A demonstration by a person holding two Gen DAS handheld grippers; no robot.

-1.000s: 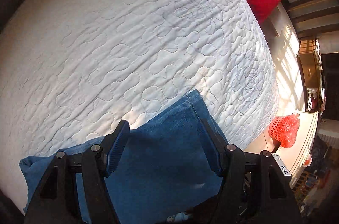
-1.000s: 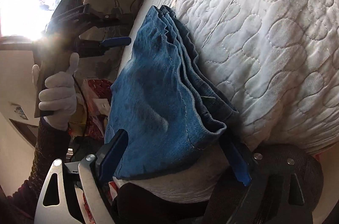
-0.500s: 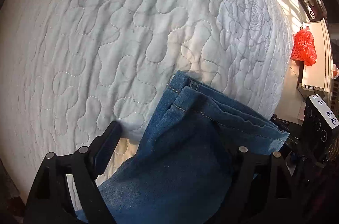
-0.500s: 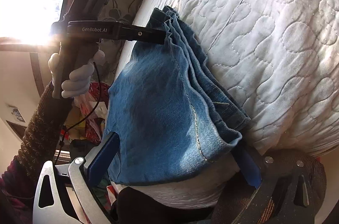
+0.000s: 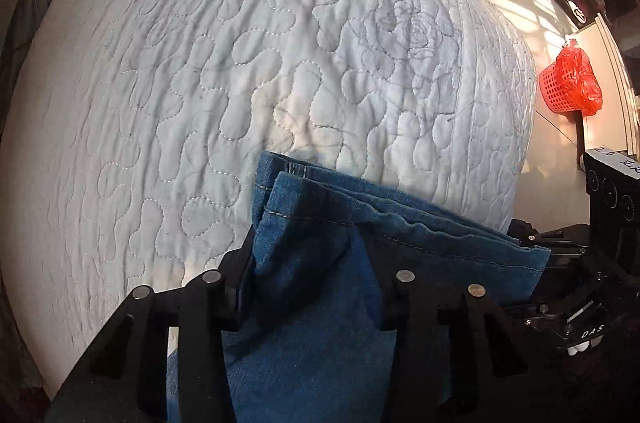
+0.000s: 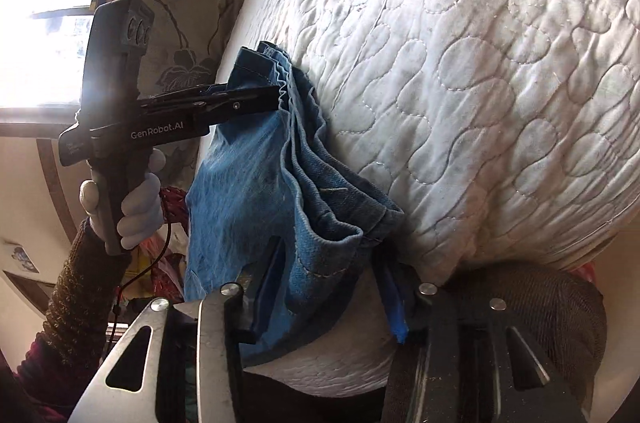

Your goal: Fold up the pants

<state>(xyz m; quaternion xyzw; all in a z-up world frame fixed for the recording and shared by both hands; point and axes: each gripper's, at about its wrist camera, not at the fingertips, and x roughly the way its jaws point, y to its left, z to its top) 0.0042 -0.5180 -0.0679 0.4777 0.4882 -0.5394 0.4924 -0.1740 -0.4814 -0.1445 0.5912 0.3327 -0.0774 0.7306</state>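
Pants [image 5: 328, 303]: we are now clamping both grippers, left [image 5: 308, 263] and right [image 6: 328, 283], on the folded denim, fingers no longer apart, readying to lift it off the bed [image 5: 240, 63].

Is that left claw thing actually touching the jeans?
Touching. The right wrist view shows the left gripper closed on the bunched edge of the jeans.

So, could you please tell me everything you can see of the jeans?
The jeans are blue denim with pale stitched seams, folded into several stacked layers whose edges bunch in pleats. They lie at the edge of the white quilted mattress, partly lifted off it. The left tool is shut on the far end of the layered edge, and the right tool clamps the near corner. The upper face looks faded and sunlit.
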